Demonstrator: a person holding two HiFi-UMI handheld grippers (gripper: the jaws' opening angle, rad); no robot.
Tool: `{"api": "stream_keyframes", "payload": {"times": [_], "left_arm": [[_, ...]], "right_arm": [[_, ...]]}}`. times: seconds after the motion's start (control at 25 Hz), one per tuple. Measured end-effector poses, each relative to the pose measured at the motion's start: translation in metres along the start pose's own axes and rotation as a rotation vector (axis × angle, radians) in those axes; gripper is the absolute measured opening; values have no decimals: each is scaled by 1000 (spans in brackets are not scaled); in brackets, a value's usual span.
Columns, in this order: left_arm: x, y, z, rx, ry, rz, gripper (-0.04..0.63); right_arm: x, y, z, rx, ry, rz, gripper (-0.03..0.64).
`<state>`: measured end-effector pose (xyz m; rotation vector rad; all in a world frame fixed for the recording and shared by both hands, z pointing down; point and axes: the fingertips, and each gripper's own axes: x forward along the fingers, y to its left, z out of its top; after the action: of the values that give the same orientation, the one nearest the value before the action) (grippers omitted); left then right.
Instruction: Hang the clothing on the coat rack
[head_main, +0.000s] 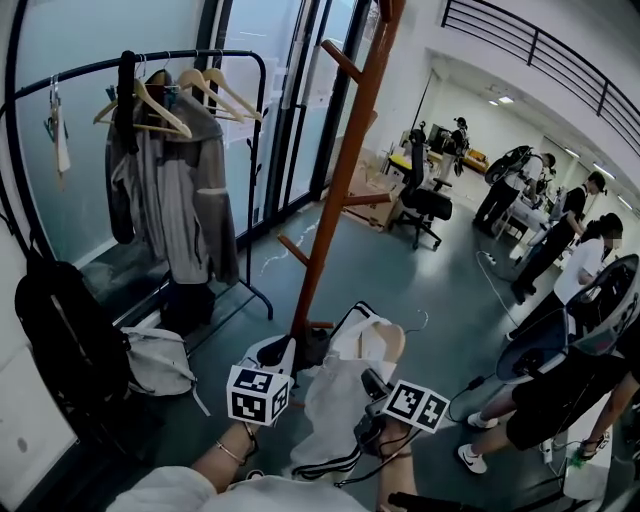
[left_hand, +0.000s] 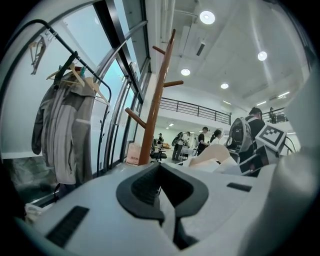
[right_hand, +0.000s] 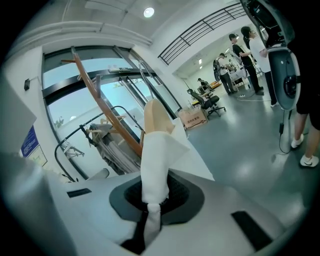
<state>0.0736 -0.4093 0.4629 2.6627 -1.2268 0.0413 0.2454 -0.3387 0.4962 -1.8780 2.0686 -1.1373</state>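
Observation:
The brown wooden coat rack (head_main: 335, 180) stands on the floor straight ahead, its pegs bare; it also shows in the left gripper view (left_hand: 157, 105). Below it a white garment (head_main: 335, 400) hangs on a pale wooden hanger (head_main: 385, 340). My right gripper (head_main: 372, 385) is shut on a fold of that white garment (right_hand: 155, 165), and the hanger's end (right_hand: 155, 117) rises just beyond the jaws. My left gripper (head_main: 285, 352) sits to the garment's left. Its jaws are together (left_hand: 160, 167) with nothing visible between the pads.
A black clothes rail (head_main: 150, 60) at the left carries a grey jacket (head_main: 175, 190) and spare hangers. A black backpack (head_main: 65, 330) and a white bag (head_main: 155, 360) lie beneath it. An office chair (head_main: 425, 200), a round fan (head_main: 600, 310) and several people fill the right side.

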Motion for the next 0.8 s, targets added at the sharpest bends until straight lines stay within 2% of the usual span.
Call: {"api": "stream_keyframes", "payload": {"times": [0.44,0.8], "left_arm": [[30,33,17,23,-19,-5,9],[46,31,13,26,-4,6,8]], "right_arm": [[38,4,28,-33,-50,-27,38],[40,-2,48,-65,-75,-27,38]]}}
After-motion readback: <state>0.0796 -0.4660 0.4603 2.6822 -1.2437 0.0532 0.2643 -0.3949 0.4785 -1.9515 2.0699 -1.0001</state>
